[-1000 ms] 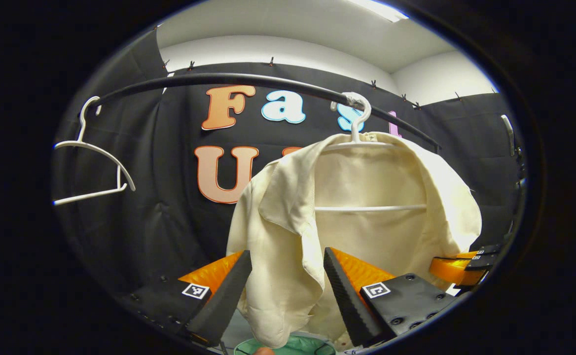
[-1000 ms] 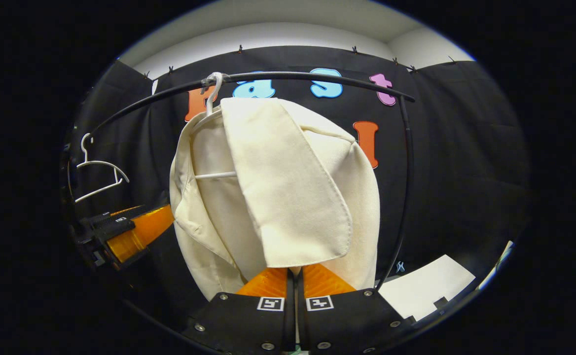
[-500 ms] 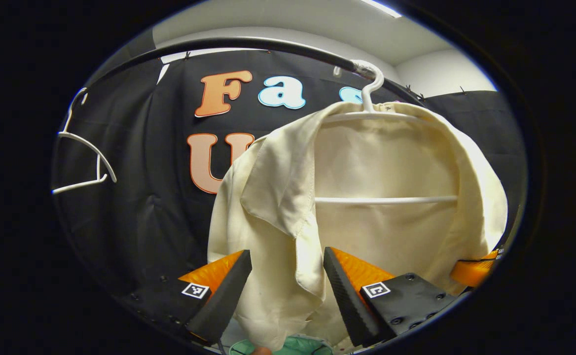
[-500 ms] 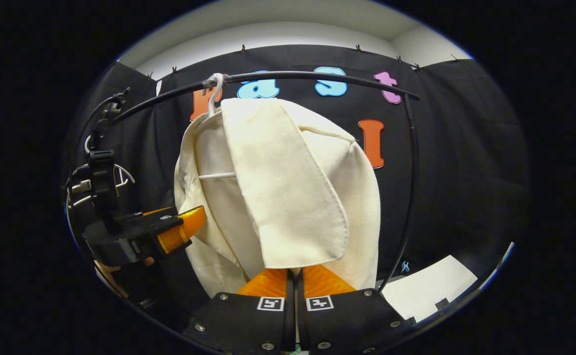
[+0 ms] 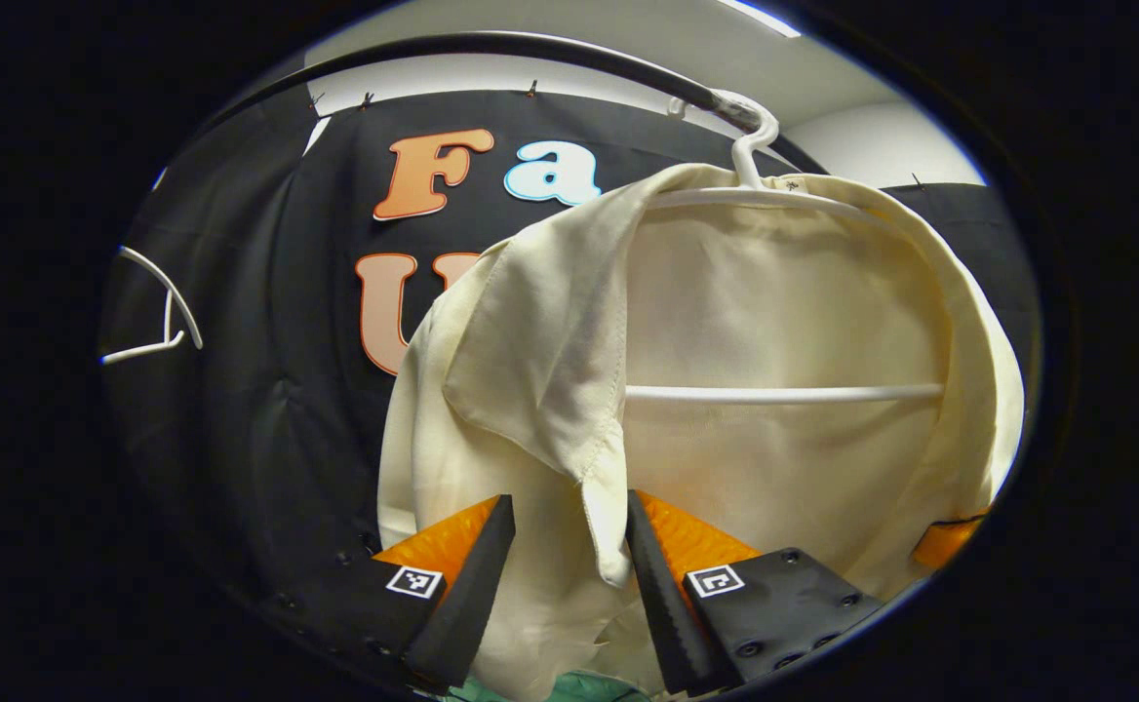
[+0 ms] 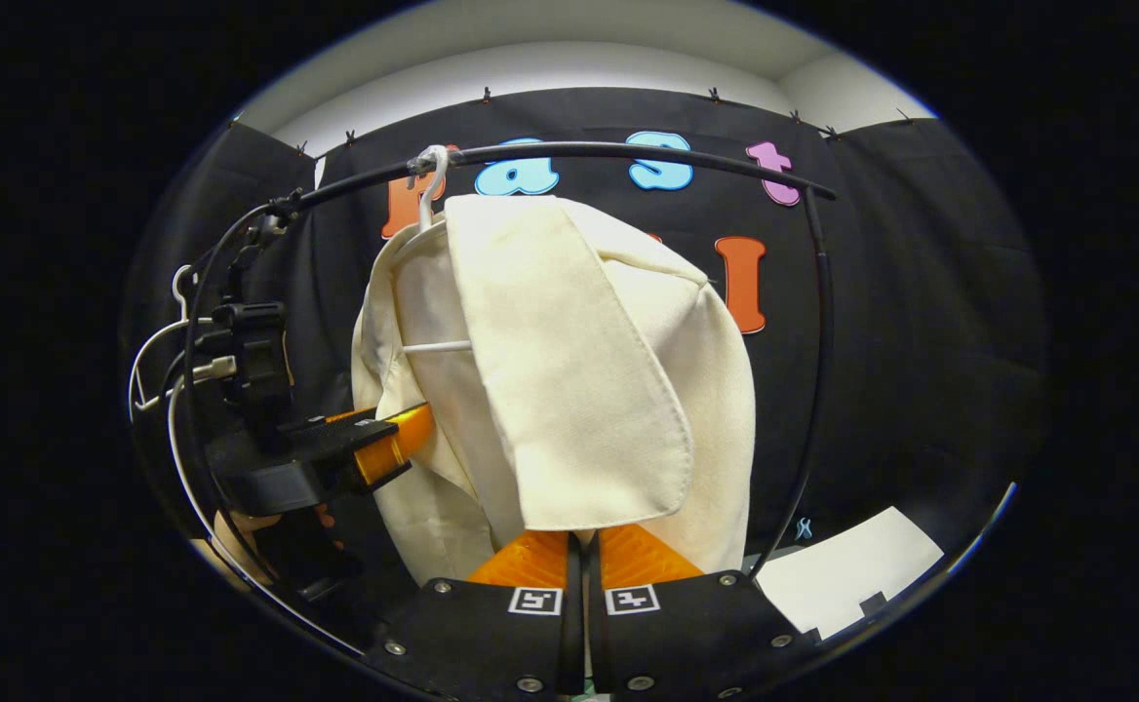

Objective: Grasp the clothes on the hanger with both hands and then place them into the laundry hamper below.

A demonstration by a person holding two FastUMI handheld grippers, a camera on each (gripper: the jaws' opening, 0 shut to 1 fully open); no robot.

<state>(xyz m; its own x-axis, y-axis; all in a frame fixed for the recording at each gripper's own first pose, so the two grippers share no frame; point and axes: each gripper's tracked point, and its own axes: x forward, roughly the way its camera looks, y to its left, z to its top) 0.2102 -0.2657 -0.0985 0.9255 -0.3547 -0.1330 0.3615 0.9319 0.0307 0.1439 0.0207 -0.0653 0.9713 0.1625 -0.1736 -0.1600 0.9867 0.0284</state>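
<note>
A cream shirt (image 5: 774, 322) hangs on a white hanger (image 5: 784, 393) from a black rail (image 5: 530, 44). My left gripper (image 5: 565, 585) is open low at the shirt's front, and a hanging fold of the front edge drops between its two fingers. In the right gripper view the same shirt (image 6: 579, 370) has a flap draped over my right gripper (image 6: 584, 551), whose fingers are shut together on the cloth with their tips hidden under it. The left gripper (image 6: 394, 444) reaches the shirt's left edge there. A green hamper rim (image 5: 569, 688) peeks out below.
An empty white hanger (image 5: 155, 312) hangs at the rail's far left. The rail's upright post (image 6: 813, 390) stands right of the shirt. A white sheet (image 6: 843, 570) lies on the floor at the right. A hand (image 6: 238, 531) holds the left gripper.
My left gripper has moved forward and up to the shirt, so the front fold now hangs between its slightly narrower fingers. The right gripper has stayed put, shut on the cloth.
</note>
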